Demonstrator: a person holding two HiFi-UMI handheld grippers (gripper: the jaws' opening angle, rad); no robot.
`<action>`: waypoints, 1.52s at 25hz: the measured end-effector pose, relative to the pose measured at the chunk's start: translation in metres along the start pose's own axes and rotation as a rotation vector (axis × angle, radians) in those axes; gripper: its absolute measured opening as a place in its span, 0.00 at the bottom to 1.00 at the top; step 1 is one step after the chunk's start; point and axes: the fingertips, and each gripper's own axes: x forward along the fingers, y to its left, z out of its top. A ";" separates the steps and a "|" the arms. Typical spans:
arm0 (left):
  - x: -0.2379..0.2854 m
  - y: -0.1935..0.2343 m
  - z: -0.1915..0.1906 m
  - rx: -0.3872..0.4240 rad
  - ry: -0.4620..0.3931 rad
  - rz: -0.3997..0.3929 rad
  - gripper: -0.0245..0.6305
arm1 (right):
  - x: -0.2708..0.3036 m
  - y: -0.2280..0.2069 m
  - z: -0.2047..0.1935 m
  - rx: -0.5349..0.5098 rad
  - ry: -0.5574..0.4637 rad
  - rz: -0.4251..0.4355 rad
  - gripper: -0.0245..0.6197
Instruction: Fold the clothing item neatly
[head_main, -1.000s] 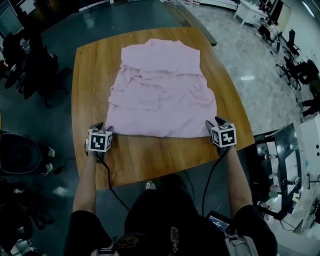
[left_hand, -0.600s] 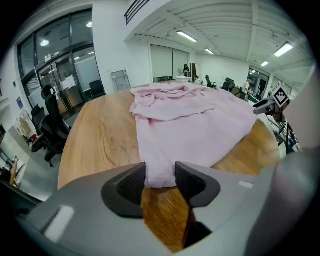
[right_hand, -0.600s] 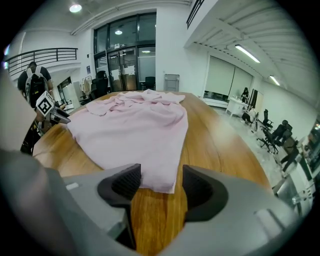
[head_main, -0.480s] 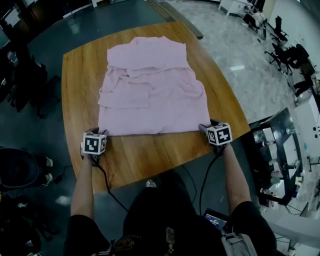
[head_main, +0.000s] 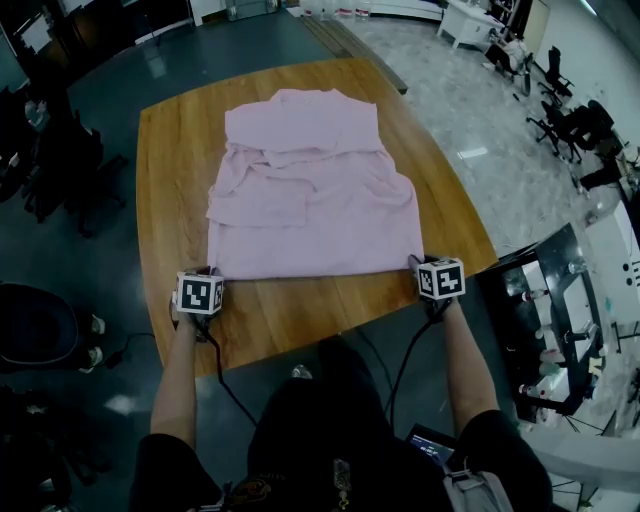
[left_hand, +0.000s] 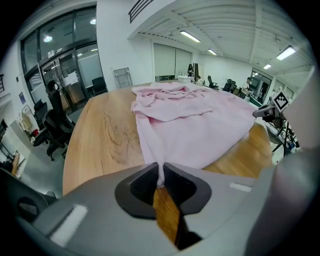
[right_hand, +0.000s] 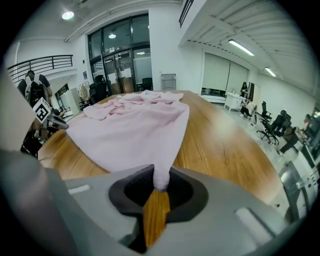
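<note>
A pink garment lies spread on the wooden table, collar end far from me and crumpled folds across its upper half. My left gripper is at the near left hem corner. Its jaws have just been closing, and a pinch of pink cloth is caught between them. My right gripper is at the near right hem corner; its jaws have also just been closing and grip a tuft of the cloth. Between the two corners the near hem runs straight.
A strip of bare wood lies between the hem and the table's near edge. Office chairs stand on the dark floor to the left. A black stand with small items is close at the right.
Both grippers have moved in onto the near hem corners and their jaws have shut on the cloth. The garment lies much as before.
</note>
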 end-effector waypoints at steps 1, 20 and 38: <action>-0.007 -0.002 -0.008 -0.004 -0.007 -0.005 0.10 | -0.007 0.001 -0.005 0.006 -0.011 -0.008 0.12; -0.104 -0.090 -0.131 -0.131 -0.001 0.081 0.10 | -0.103 0.009 -0.086 -0.063 -0.095 0.061 0.12; -0.284 -0.078 -0.016 -0.128 -0.354 0.258 0.08 | -0.237 -0.006 0.042 -0.116 -0.421 0.137 0.12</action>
